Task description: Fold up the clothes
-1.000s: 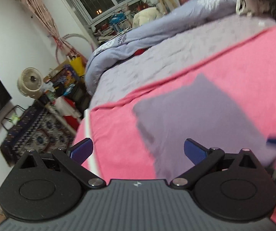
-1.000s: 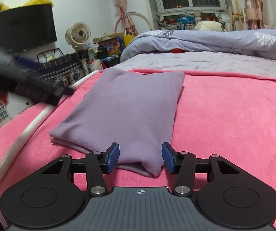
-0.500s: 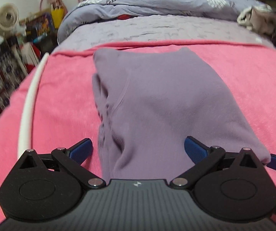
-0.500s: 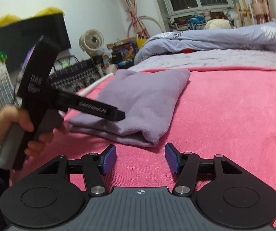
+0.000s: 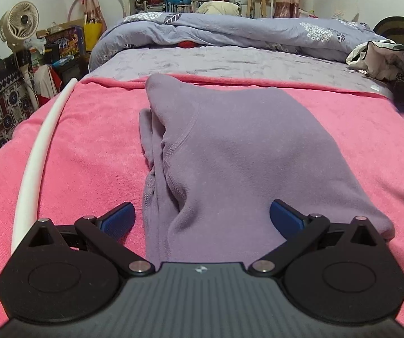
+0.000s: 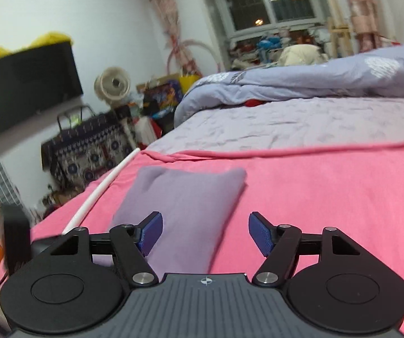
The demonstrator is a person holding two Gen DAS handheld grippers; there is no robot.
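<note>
Purple garment [image 5: 244,152] lies folded on the pink blanket [image 5: 89,146]. Left gripper [image 5: 202,217] stands wide over its near edge; right gripper [image 6: 204,232] is opening, holding nothing. Better pinch all layers together before lifting.

Left gripper [image 5: 201,219]: black linkage arms, silver pivot screws, two round black discs, blue pads on the fingers [image 5: 117,219], grey ribbed body with a small white emblem. Right gripper [image 6: 204,233]: same build; blue pads ribbed, emblem a crossed circle.
</note>
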